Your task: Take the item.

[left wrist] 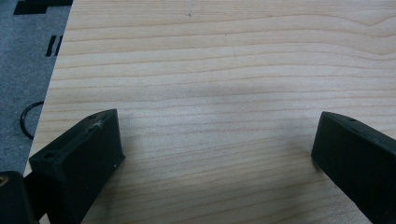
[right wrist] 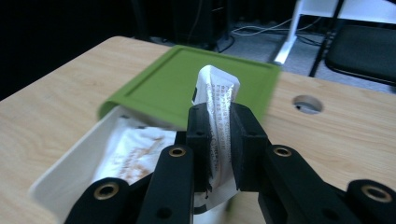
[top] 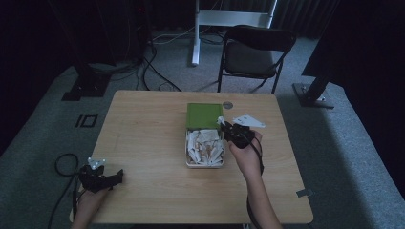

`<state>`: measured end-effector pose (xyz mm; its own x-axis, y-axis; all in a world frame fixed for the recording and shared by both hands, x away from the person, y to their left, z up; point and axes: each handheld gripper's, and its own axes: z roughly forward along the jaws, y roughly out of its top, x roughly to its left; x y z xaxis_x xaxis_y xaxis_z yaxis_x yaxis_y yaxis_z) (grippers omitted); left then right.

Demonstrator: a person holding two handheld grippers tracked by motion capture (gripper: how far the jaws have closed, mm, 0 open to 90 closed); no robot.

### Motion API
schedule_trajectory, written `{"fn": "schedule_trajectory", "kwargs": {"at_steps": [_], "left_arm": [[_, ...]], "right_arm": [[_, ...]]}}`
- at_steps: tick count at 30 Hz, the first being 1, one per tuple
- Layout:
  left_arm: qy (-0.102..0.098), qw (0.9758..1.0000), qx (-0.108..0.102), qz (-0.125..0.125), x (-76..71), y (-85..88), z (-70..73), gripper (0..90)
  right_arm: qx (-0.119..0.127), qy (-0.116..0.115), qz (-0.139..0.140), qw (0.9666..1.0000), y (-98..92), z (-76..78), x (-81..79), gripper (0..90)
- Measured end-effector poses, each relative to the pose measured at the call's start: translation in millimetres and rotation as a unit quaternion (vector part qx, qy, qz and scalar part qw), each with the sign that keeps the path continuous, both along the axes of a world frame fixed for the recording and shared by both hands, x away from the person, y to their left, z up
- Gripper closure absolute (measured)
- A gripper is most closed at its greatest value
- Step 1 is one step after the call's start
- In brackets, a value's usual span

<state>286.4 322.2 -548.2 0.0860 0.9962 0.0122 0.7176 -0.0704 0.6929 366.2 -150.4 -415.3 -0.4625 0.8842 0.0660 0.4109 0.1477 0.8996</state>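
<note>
A: Where's the right gripper [top: 228, 129] sitting?

B: Just beside the right rim of the white container [top: 187, 143], near its far end. Its jaws are pinched on a white sachet [right wrist: 215, 114] with printed text, standing upright between the pads, top end poking above them.

A: And the container itself?

B: Middle of the wooden table [top: 143, 143], long side running away from the person, full of more sachets [top: 204, 145]. The green lid [top: 204, 115] covers its far end.

A: Room around it?

B: Plenty of bare wood to the left of the container. To the right there's a strip of table before the right edge, with a cable hole [top: 228, 104] near the far edge just past the lid.

A: The left gripper [top: 117, 177]?

B: Near the front left corner, well apart from the container. Its jaws are spread wide over bare wood with nothing between them; the table's left edge runs close by, carpet [left wrist: 23, 70] beyond it
</note>
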Motion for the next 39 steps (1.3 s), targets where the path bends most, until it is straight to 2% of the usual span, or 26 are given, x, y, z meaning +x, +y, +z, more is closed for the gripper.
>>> {"fn": "schedule_trajectory", "kwargs": {"at_steps": [6,11,21,22,25,31,35,36,38,39], "left_arm": [[-0.001,1.0,-0.001,0.001,0.1,-0.2,-0.1,2.7],[-0.001,1.0,-0.001,0.001,0.0,-0.3,-0.1,2.6],[0.0,1.0,-0.001,0.001,0.0,-0.2,-0.1,2.6],[0.0,1.0,-0.001,0.001,0.0,-0.2,-0.1,2.6],[0.0,1.0,-0.001,0.001,0.0,-0.2,-0.1,2.6],[0.0,1.0,-0.001,0.001,0.0,-0.2,-0.1,2.6],[0.0,1.0,-0.001,0.001,0.0,-0.2,-0.1,2.6],[-0.001,1.0,-0.001,0.001,0.0,-0.2,-0.1,2.6],[0.0,1.0,-0.001,0.001,0.0,-0.2,-0.1,2.6],[-0.001,1.0,-0.001,0.001,0.0,-0.2,-0.1,2.7]], "right_arm": [[0.002,-0.007,-0.036,0.9993,-26.9,-1.6,9.7,79.6],[0.004,-0.013,-0.051,0.9986,-43.7,-6.8,16.5,79.6],[0.004,0.007,-0.091,0.9958,-68.4,-32.0,35.9,79.7],[0.003,0.01,-0.101,0.9948,-70.8,-35.2,38.3,79.6],[-0.005,0.018,-0.112,0.9935,-75.9,-42.4,44.9,79.6],[-0.005,0.038,-0.134,0.9903,-85.0,-61.6,60.0,79.6],[0.0,0.046,-0.14,0.9891,-88.2,-72.9,67.9,79.6],[0.01,0.044,-0.136,0.9896,-88.8,-75.7,70.0,79.6],[-0.001,0.047,-0.141,0.9889,-88.8,-80.9,73.9,79.6],[0.002,0.049,-0.14,0.989,-88.8,-83.6,76.0,79.6]]}}
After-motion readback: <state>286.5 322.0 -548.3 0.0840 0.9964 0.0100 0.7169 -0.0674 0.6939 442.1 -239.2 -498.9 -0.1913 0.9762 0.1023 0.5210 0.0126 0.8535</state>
